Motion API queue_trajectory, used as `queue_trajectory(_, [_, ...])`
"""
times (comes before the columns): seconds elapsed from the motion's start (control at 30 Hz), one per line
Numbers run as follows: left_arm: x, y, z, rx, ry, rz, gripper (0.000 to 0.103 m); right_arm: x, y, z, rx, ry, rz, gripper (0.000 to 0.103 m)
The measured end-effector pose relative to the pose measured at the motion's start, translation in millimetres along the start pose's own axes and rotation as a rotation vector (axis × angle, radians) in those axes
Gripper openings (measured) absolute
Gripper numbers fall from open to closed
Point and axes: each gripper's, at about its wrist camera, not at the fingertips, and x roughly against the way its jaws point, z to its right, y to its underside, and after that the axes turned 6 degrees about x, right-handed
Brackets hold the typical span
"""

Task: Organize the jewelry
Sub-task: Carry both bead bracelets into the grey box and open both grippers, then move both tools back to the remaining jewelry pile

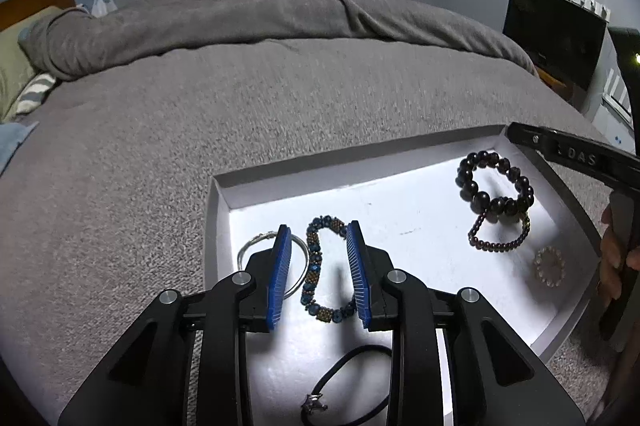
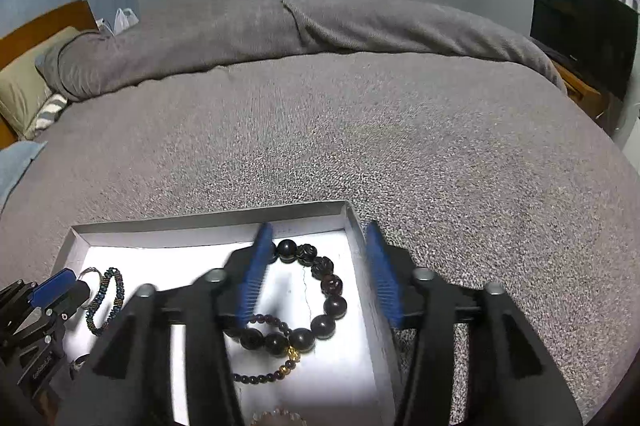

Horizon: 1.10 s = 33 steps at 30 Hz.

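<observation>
A black cord necklace is seen nearest, on the white floor of the shallow tray. The left gripper is held with jaws apart around the blue beaded bracelet, pads not pressing; a silver bangle lies just left. The right gripper is held apart, straddling the tray's right wall, above the large dark-bead bracelet overlapping a smaller bead bracelet. Beyond the far rim, open grey bedding extends.

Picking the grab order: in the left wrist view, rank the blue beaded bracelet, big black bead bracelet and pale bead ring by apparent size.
1. blue beaded bracelet, nearer the camera, so unsure
2. black bead bracelet, close second
3. pale bead ring, clearly smallest
</observation>
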Motion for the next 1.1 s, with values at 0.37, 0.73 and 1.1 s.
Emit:
queue_trajectory(0.37, [31, -7, -3, 0.055, -0.063, 0.146, 0.078, 43, 6, 13, -0.078, -0.101, 0.068, 0.082])
queue_trajectory(0.73, [71, 4, -3, 0.112, -0.151, 0.190, 0.095, 129, 50, 7, -0.053, -0.067, 0.208, 0.097])
queue_trajectory(1.1, [103, 58, -19, 0.120, -0.185, 0.148, 0.096, 157, 114, 9, -0.065, -0.106, 0.208, 0.097])
